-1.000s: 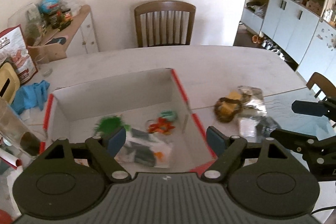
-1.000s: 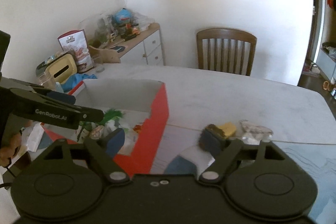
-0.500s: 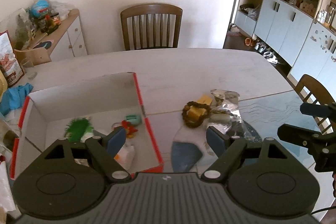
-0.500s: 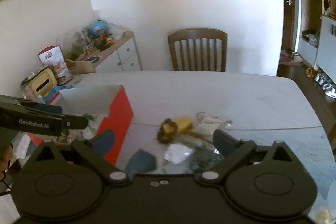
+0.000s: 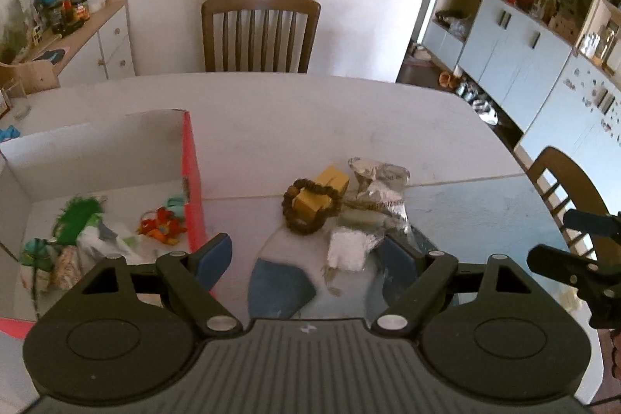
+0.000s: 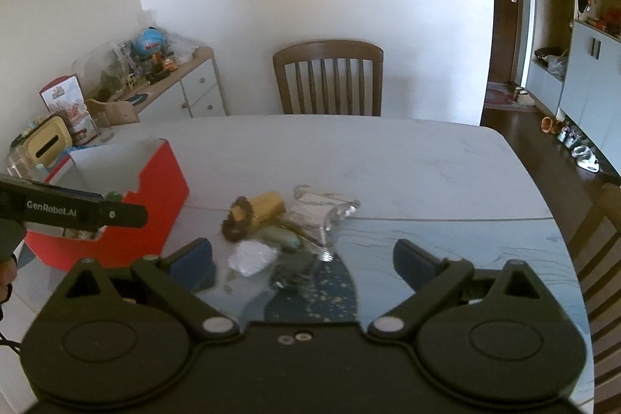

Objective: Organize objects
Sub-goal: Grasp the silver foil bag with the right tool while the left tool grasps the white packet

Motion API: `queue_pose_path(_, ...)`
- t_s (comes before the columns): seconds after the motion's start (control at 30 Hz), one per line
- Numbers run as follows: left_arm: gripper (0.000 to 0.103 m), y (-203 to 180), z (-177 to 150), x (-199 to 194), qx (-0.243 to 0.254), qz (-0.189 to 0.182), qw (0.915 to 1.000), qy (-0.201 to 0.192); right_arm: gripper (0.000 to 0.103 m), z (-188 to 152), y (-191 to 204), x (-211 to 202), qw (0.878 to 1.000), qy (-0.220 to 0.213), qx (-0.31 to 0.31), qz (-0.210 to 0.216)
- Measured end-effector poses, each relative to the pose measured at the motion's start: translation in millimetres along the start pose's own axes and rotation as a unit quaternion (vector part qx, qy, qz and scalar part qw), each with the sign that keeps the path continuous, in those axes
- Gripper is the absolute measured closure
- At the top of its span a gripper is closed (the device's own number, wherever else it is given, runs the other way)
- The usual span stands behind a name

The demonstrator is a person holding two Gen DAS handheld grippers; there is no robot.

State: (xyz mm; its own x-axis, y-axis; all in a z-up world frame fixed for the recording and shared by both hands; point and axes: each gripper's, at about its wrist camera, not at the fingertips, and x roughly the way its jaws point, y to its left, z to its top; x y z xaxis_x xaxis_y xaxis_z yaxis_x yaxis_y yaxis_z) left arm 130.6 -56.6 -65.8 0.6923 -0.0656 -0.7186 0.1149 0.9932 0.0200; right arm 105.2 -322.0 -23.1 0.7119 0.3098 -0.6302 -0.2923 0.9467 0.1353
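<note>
A red and white cardboard box point(image 5: 191, 158) stands on the left of the table, with a green fluffy item point(image 5: 77, 216) and an orange toy point(image 5: 163, 226) inside. To its right lies a pile: a brown bead bracelet point(image 5: 306, 208) around a yellow block point(image 5: 324, 187), a silver foil bag point(image 5: 378, 189) and a small silver packet point(image 5: 347, 247). My left gripper point(image 5: 306, 255) hovers open just short of the pile, holding nothing. My right gripper point(image 6: 302, 255) is open wide and empty, with the silver packet point(image 6: 252, 257) and a grey-green oval item point(image 6: 281, 235) ahead between its fingers.
A dark blue mat point(image 6: 310, 297) lies under the near part of the pile. Wooden chairs stand at the far side point(image 5: 260, 33) and the right edge point(image 5: 566, 189). A cluttered sideboard point(image 6: 174, 88) is at far left, and a yellow container point(image 6: 48, 144) and a glass point(image 6: 103, 127) sit behind the box.
Both grippers have swung right, away from the box and over to the pile. The right gripper's jaws have spread wider. The left gripper's jaws look unchanged.
</note>
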Motion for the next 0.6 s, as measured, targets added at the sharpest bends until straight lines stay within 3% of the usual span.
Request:
queue_pose_path(0.27, 0.018, -16, -17, 37, 0.001, -0.023, 0.9997, 0.004, 0.004, 0, -26, 19, 1.0, 0.017, -0.003, -0.01)
queue_pose_path(0.6, 0.018, -29, -28, 82, 0.008, -0.015, 0.9998, 0.011, 0.004, 9, -46, 66, 0.999, 0.037, 0.001, -0.021)
